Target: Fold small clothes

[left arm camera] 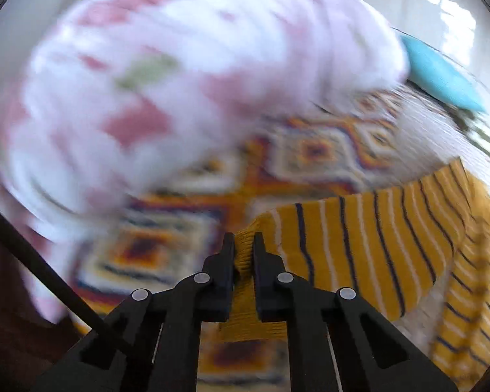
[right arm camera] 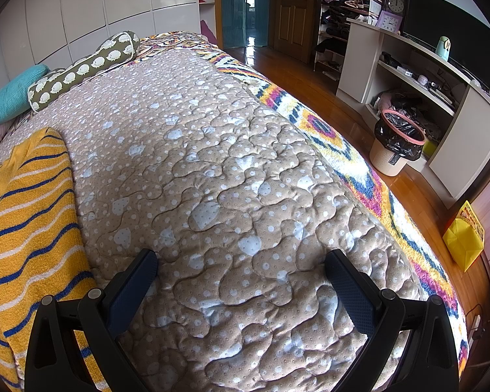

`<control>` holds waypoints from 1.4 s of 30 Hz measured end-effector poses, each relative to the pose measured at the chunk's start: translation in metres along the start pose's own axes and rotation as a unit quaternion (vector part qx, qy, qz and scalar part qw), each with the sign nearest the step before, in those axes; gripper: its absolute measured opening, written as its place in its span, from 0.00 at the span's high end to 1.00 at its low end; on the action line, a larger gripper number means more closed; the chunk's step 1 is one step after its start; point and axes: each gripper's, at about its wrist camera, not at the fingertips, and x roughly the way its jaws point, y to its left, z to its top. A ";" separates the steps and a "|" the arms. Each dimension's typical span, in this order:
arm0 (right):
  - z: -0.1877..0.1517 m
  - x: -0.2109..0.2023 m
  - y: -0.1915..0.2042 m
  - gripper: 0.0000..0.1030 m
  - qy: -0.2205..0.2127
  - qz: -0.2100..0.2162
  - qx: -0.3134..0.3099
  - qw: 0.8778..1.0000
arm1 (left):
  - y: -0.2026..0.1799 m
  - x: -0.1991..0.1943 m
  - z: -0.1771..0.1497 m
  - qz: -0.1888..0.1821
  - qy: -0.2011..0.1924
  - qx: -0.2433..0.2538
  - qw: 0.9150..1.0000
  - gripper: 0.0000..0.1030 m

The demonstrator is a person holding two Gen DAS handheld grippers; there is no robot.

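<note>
From my left hand's camera, the left gripper (left arm camera: 244,248) is clenched on a ribbed edge of the mustard-yellow knitted garment with navy and white stripes (left arm camera: 369,248), the fabric bunched between its black pads; from that pinch the garment runs away to the right and slightly up, its long axis heading toward my other hand. In the right hand's camera the same striped garment lies along the far left edge of the picture, well left of the right gripper (right arm camera: 241,271), whose jaws stand wide apart with nothing between them, hovering over bare bedding. So I judge the left hand has the cloth and the right must travel leftward to reach a free edge before any fold. Above the left gripper sits a heavily blurred pink-and-white floral bundle of fabric (left arm camera: 166,85) (too smeared to tell what it is). The surface is a bed: a beige quilted cover with pale dots (right arm camera: 232,176) over a bright geometric-patterned blanket (right arm camera: 323,130). At the headboard lie a turquoise pillow (right arm camera: 9,98) and an olive bolster with white shapes (right arm camera: 88,65). Rightward: wooden floor, a cream wastebasket with a black liner (right arm camera: 397,143), white shelving.
</note>
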 end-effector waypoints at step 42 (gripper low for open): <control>0.015 -0.005 -0.032 0.05 0.097 0.088 -0.011 0.991 | -0.134 -0.213 -0.190 -0.185 -0.112 0.204 0.955 0.21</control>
